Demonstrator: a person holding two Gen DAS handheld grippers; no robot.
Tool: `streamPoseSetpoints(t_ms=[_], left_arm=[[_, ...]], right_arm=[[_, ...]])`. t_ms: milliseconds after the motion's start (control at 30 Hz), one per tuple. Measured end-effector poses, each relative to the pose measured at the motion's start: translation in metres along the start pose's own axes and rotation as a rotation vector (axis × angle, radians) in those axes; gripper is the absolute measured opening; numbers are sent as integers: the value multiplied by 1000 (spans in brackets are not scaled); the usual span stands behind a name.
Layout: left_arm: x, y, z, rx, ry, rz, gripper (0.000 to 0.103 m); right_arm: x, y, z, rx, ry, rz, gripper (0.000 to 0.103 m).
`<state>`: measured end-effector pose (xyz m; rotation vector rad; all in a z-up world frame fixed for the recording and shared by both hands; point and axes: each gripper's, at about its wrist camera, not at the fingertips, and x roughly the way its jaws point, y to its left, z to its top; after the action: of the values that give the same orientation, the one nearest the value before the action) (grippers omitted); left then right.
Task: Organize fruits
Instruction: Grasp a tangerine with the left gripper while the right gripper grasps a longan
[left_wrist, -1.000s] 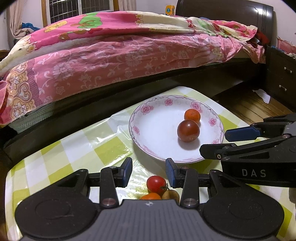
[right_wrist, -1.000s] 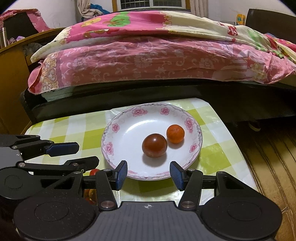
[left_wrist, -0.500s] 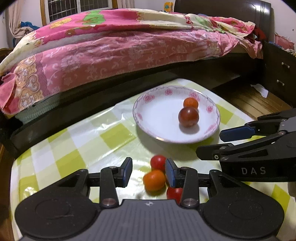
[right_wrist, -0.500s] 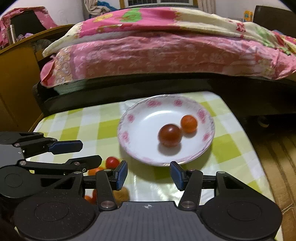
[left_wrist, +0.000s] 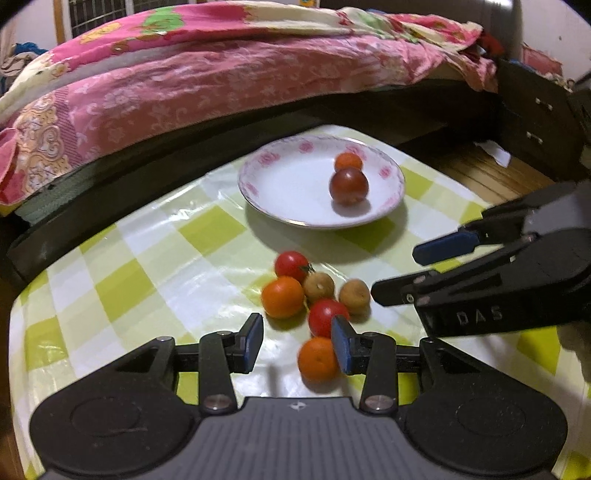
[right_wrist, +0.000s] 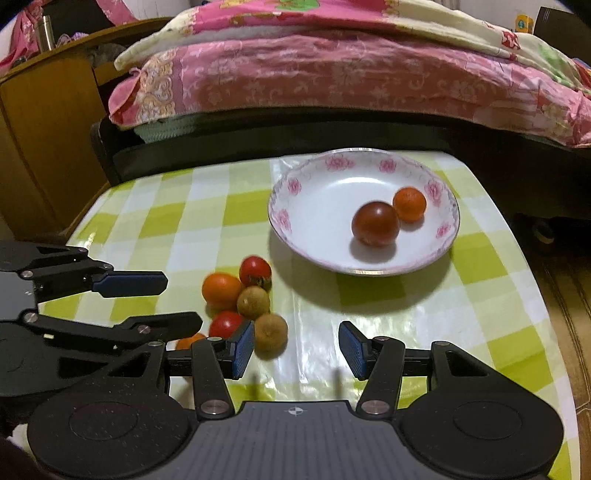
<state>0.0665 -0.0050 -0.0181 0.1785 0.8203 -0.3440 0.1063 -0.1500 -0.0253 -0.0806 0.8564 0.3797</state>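
Both tongs hang over the near part of a green-and-white checked table (left_wrist: 207, 229), each with its blue pads apart and nothing clamped. Left gripper (left_wrist: 297, 341) stands with a moderate gap, its right pad just in front of an orange fruit (left_wrist: 317, 360) and a red tomato (left_wrist: 325, 315). Right gripper (right_wrist: 297, 349) is parted likewise over bare cloth, a brown fruit (right_wrist: 271, 332) just beside its left pad. Six loose fruits cluster on the cloth near the plate: another red tomato (left_wrist: 291, 265), an orange one (left_wrist: 282, 297) and a second brown fruit (left_wrist: 318, 286) among them. Farther off, the flowered plate (left_wrist: 280, 206) holds a dark tomato (left_wrist: 349, 185) and a small orange fruit (left_wrist: 348, 161). Beyond lies a bed with a pink quilt (left_wrist: 221, 81).
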Motion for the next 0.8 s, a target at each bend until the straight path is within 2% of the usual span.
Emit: streamPoseSetpoints(t_ms=[300, 533, 800], left_arm=[[14, -9, -11, 41, 43, -32, 48], [19, -9, -16, 36, 55, -44, 48], [17, -10, -16, 46, 48, -48, 37]], right_arm=[[3, -10, -8, 4, 27, -2, 49], [7, -8, -7, -7, 33, 21, 49], [14, -2, -7, -52, 38, 42, 49]])
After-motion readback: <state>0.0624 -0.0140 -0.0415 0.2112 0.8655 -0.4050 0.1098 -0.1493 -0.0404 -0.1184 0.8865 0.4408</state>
